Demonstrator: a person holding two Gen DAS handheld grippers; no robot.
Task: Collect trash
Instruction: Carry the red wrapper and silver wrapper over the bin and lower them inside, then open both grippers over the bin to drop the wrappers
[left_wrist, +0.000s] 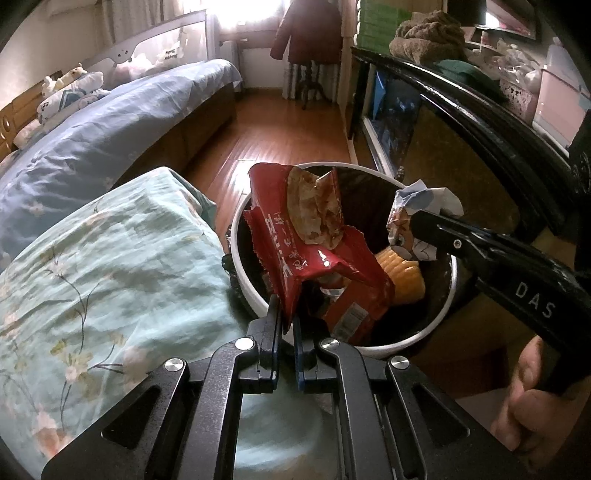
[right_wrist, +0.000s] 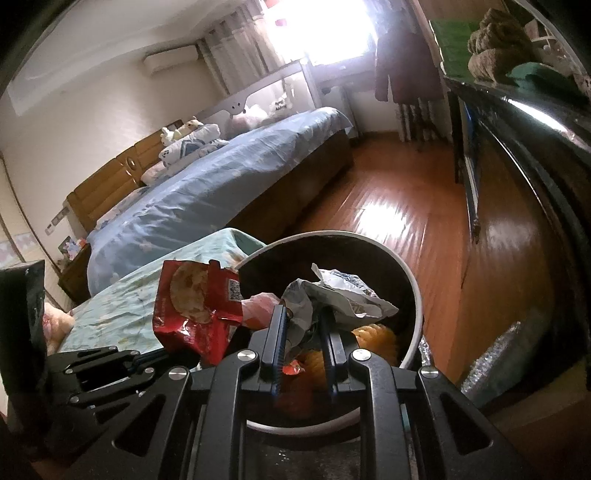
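Observation:
A round white-rimmed trash bin (left_wrist: 448, 295) with a dark liner stands on the floor; it also shows in the right wrist view (right_wrist: 415, 295). My left gripper (left_wrist: 287, 314) is shut on a red snack wrapper (left_wrist: 314, 236) and holds it over the bin's near rim. The red wrapper also shows in the right wrist view (right_wrist: 195, 302). My right gripper (right_wrist: 303, 325) is shut on a crumpled white wrapper (right_wrist: 343, 291) above the bin. It shows in the left wrist view (left_wrist: 419, 221) too. Yellow corn-like trash (left_wrist: 402, 277) lies inside the bin.
A bed corner with a green floral sheet (left_wrist: 110, 266) lies left of the bin. A larger bed with a blue cover (left_wrist: 110, 133) is behind it. A dark cabinet (left_wrist: 461, 110) with clutter on top runs along the right. Wooden floor (left_wrist: 280, 133) stretches beyond the bin.

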